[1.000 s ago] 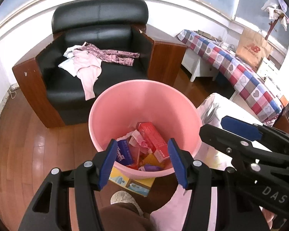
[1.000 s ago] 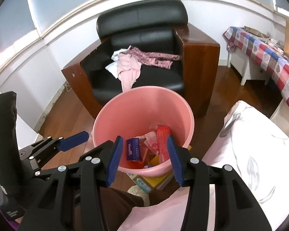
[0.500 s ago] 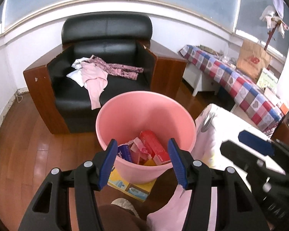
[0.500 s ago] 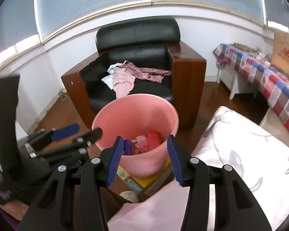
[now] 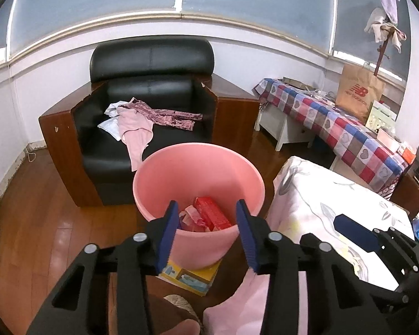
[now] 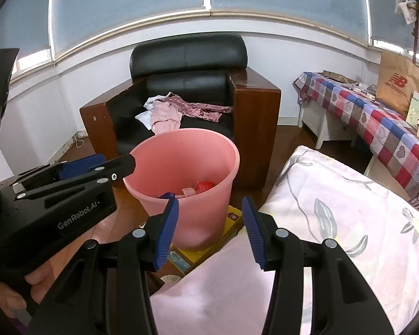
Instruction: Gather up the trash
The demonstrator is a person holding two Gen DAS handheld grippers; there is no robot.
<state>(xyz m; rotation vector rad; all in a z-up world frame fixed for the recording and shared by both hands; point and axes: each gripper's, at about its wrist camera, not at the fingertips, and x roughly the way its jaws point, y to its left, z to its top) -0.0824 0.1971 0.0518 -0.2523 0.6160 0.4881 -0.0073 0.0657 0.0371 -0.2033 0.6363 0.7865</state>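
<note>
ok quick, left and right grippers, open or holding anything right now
left gripper: open, holding nothing.
right gripper: open, holding nothing.

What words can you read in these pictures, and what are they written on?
"new balance": on the brown paper shopping bag standing on the checked tablecloth.
"GenRobot.AI": on the black body of the left gripper, seen from the right wrist.
Print on the yellow box under the pink plastic bucket: too small to read.

The round pink plastic bin (image 5: 198,167) stands on the wooden floor (image 5: 33,209), directly before the black leather armchair (image 5: 150,83). Crumpled clothes (image 5: 142,120) lie on the armchair seat. The red carton (image 5: 212,213) lies inside the bin; the floral-sheeted bed (image 5: 329,195) lies to its right.
</note>
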